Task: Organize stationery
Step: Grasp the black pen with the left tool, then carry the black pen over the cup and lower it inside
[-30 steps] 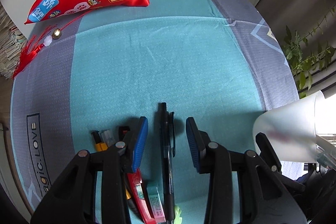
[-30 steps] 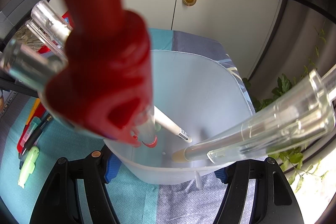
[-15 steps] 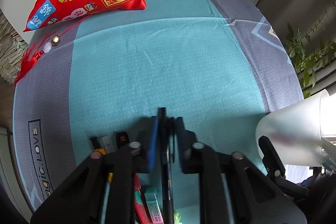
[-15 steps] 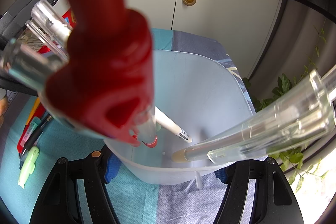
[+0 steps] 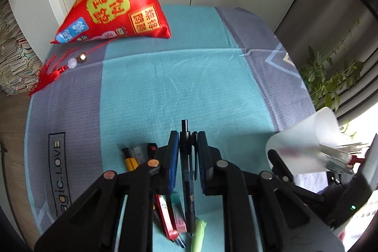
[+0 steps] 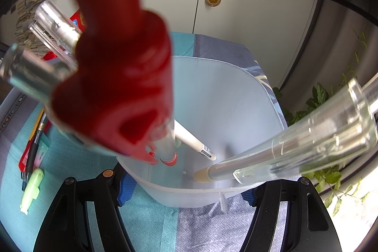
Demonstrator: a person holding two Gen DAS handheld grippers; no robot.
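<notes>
Teal-and-grey cloth (image 5: 165, 77) covers the table; red cushion (image 5: 113, 1) sits at 11 o'clock in the left view, white cabinet behind. Left gripper (image 5: 188, 155) is clamped on a black pen (image 5: 187, 162), pads pressing both sides of the barrel, tip pointing to 12 o'clock. Remaining stationery (image 5: 170, 207) lies beneath it at 6 o'clock. Cup (image 5: 304, 145) sits at 3 o'clock, held by the right gripper (image 6: 186, 190), whose blue pads press its walls; several pens already stand inside. Judgement: step in hand is carrying the pen to the cup. Lift clear of the pile first, swing toward 3 o'clock, tilt the pen upright, and release only once its lower end is inside the rim. Keep the cup steady.
</notes>
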